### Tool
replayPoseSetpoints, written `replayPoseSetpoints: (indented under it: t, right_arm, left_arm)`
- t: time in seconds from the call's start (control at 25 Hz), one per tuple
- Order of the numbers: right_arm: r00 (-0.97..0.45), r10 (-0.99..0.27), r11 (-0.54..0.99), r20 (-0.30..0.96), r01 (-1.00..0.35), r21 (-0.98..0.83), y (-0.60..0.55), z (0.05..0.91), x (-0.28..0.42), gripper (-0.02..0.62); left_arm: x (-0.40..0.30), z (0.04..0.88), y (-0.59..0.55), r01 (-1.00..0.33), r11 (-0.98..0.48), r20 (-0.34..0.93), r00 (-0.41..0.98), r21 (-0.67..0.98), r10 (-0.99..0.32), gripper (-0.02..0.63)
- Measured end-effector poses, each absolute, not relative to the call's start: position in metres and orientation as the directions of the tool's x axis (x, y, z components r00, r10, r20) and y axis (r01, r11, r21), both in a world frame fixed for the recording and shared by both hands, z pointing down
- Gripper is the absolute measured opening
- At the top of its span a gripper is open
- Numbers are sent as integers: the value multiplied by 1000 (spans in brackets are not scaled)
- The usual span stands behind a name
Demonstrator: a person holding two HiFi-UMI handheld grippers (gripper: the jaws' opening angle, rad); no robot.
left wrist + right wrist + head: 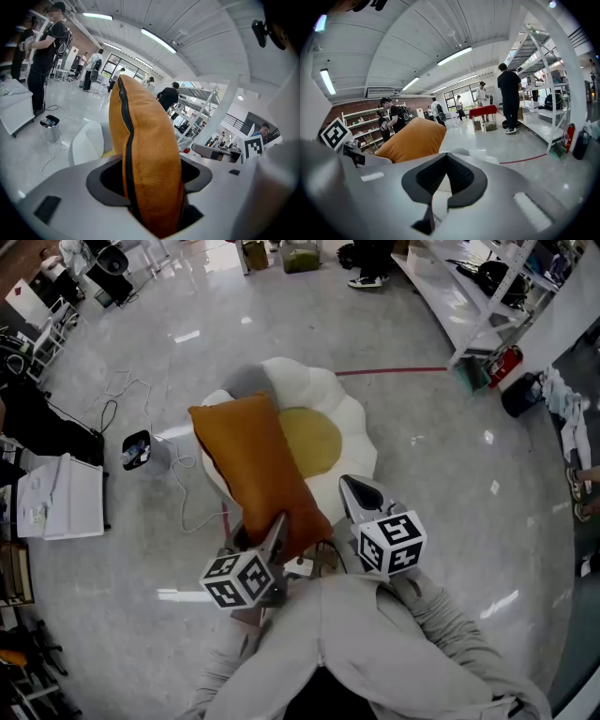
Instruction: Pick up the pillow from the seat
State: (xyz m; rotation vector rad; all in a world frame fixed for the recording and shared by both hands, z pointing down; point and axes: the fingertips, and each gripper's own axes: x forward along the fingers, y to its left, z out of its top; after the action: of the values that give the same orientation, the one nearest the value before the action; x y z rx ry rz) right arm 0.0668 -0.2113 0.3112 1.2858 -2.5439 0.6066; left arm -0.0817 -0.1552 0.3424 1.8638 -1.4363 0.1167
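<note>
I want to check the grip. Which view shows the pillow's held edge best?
The left gripper view: the pillow is clamped by its zippered edge in the left gripper, close up. The head view shows the whole pillow but little of the grip; the right gripper view shows only a far corner.

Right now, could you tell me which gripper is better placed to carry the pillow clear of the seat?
Left. The left gripper is clamped on the orange pillow at its near end, over the white seat; the right gripper beside it is shut on nothing.
</note>
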Motion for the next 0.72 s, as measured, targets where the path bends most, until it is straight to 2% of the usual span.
replayPoseSetpoints:
  t: [0.72]
  right_arm:
    - [-598, -703, 547, 385, -800, -244, -212, 313, 66, -2]
  left_arm:
    - [-82, 339, -158, -859, -58, 491, 345, 509, -800, 296]
